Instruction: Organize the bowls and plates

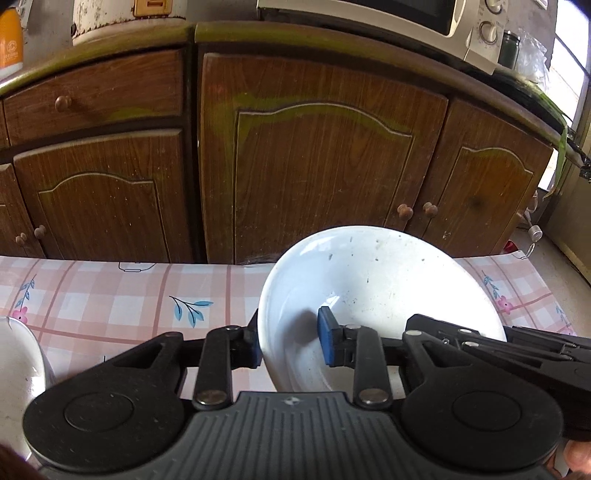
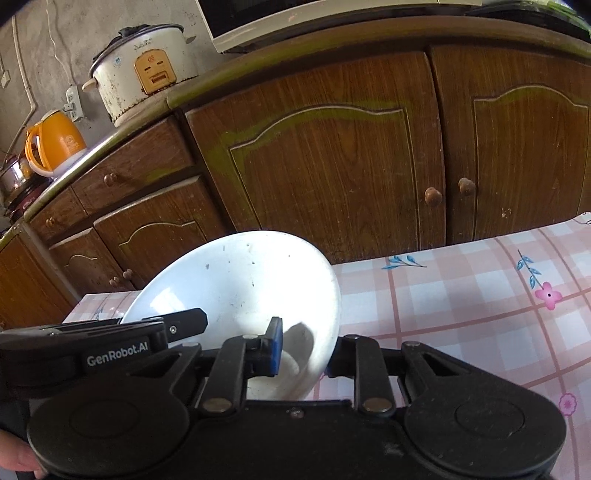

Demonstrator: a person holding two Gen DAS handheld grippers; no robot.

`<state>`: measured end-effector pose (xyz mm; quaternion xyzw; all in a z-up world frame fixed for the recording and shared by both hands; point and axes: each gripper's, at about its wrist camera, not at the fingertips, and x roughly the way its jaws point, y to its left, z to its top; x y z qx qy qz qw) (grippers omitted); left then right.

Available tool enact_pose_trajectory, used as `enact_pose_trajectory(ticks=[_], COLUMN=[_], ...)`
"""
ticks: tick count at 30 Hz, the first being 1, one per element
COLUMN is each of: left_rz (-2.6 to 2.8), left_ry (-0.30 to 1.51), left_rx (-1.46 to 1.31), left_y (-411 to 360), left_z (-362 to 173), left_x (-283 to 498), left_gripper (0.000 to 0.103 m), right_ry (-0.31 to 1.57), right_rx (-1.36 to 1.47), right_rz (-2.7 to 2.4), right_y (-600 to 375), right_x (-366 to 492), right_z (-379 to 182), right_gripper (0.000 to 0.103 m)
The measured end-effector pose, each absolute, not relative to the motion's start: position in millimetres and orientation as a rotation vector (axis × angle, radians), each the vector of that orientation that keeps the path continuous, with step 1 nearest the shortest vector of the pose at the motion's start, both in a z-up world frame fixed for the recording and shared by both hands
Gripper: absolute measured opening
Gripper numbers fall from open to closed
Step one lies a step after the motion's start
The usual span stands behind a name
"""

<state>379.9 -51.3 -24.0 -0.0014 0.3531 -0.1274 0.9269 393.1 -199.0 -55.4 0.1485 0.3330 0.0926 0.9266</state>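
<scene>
We hold a white bowl [image 1: 380, 295] between our two tongs, one on each side of its rim, and it sits tilted above a surface [image 1: 110, 295] covered in a pink checked cloth printed with blue leaves and pink flowers.

From the left wrist view, the left tongs [image 1: 290, 341] are clenched on the bowl's near-left wall: one blue pad presses inside the bowl, the other sits against the outside. The black body of the right tongs reaches in from the right edge, over the bowl's rim. At the far left edge we see part of another white dish [image 1: 18, 362], too cut off to identify further.

From the right wrist view, the right tongs [image 2: 303, 349] are clenched on the opposite wall of the same bowl [image 2: 240, 284], with a blue pad inside and the other finger outside, mostly hidden behind the rim. The left tongs, marked with white lettering, come in from the left across the bowl. The inside of the bowl shows small dark specks.

Behind the surface stands a row of brown wooden cabinets [image 2: 332, 155] with round knobs. On the countertop above we see a worn white rice cooker [image 2: 140, 66], an orange electric kettle [image 2: 55, 144], and the underside of a white microwave [image 1: 388, 18].
</scene>
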Motion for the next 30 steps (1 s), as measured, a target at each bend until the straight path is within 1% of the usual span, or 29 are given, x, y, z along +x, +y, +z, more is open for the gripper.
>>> enact_pose_trajectory(ticks=[17, 30], left_rz=[-0.324, -0.392], left_ry=[0.667, 0.627], left_rx=[0.039, 0.089], left_y=[-109.6, -154.3], left_z=[39.1, 59.6], left_x=[331.1, 287.7], left_gripper=[0.029, 0.029], right_ry=[0.603, 0.555], right_rx=[0.305, 0.326], right_rz=[0.117, 0.041], right_y=[-256.5, -306.1], right_x=[333.6, 281.0], right_z=[13.8, 46.9], right_gripper=[0.027, 0.026])
